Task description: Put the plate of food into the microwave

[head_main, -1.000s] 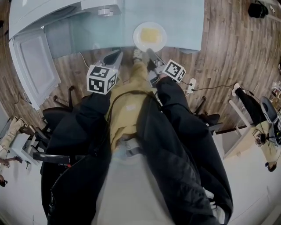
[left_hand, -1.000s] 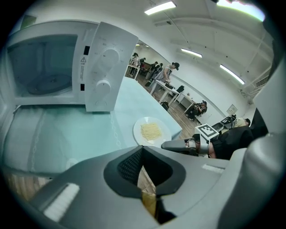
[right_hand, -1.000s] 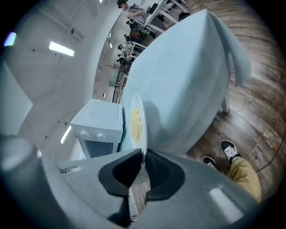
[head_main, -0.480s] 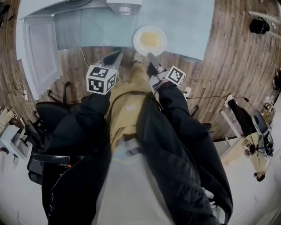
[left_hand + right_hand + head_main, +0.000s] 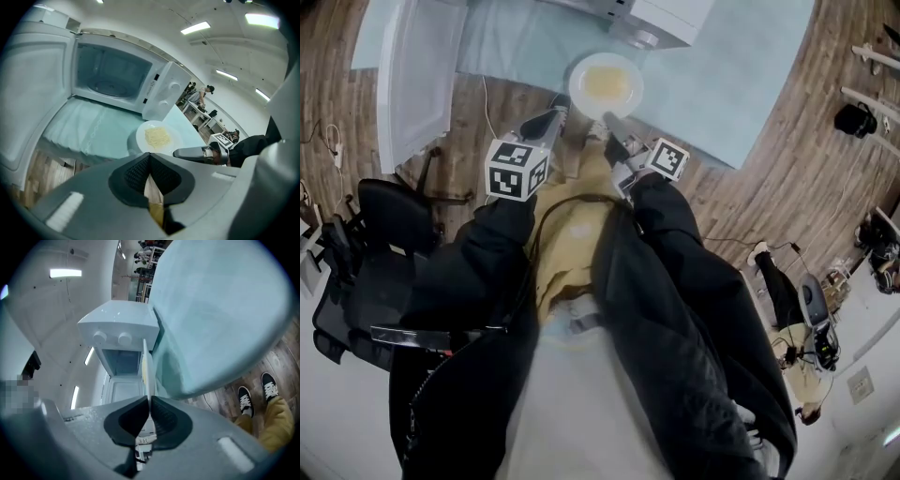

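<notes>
A white plate [image 5: 605, 84] with a flat yellow piece of food lies over the near edge of the pale green table [image 5: 722, 84]. My right gripper [image 5: 610, 122] is shut on its near rim; its jaws have just been closing on that rim. In the right gripper view the plate [image 5: 146, 366] runs edge-on between the pads of the right gripper [image 5: 149, 404]. My left gripper [image 5: 557, 112] hangs just left of the plate, shut and empty. The white microwave [image 5: 112, 77] stands open behind the plate [image 5: 157, 138], its door [image 5: 28, 93] swung out to the left.
The microwave's control panel [image 5: 164, 91] juts out right beside the plate. The open door [image 5: 417, 66] reaches past the table edge over the wood floor. A black office chair [image 5: 366, 234] stands at my left. More desks and people show far behind.
The plate, held in the right gripper, has shifted left towards the open microwave. Both grippers moved along with it, and the whole head view has swung round.
</notes>
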A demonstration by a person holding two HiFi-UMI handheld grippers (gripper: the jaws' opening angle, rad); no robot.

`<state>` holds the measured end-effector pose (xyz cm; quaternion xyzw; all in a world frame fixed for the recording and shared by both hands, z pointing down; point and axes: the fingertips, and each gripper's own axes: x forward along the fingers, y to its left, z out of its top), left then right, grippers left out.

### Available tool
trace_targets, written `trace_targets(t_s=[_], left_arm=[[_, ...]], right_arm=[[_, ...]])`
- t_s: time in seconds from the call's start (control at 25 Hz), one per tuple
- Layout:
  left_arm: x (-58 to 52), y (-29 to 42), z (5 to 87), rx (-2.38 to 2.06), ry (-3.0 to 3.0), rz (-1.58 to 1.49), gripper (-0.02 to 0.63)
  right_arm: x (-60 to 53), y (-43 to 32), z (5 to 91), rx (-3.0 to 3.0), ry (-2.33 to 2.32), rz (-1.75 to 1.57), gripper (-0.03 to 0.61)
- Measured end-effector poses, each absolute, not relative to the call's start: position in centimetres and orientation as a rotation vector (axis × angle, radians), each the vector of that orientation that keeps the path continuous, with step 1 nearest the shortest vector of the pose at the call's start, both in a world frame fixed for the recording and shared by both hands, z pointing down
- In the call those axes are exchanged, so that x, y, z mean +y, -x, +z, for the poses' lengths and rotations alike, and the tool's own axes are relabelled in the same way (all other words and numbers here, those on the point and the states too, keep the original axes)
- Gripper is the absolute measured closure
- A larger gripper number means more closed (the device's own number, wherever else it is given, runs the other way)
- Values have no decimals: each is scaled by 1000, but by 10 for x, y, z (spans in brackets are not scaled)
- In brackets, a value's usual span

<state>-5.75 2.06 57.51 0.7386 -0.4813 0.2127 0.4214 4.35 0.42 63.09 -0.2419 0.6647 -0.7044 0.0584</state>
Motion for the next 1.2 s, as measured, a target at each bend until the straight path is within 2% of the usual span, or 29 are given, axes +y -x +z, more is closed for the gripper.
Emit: trace_targets(t_s=[0.6,1.2], left_arm=[[27,136,585,-1325,-1727,452,612],[17,163,597,-1301,-1702,438,612]], right_arm=[[-46,77,612,2121,533,-2155,566],[-134,159,600,1998,626,-2045,566]])
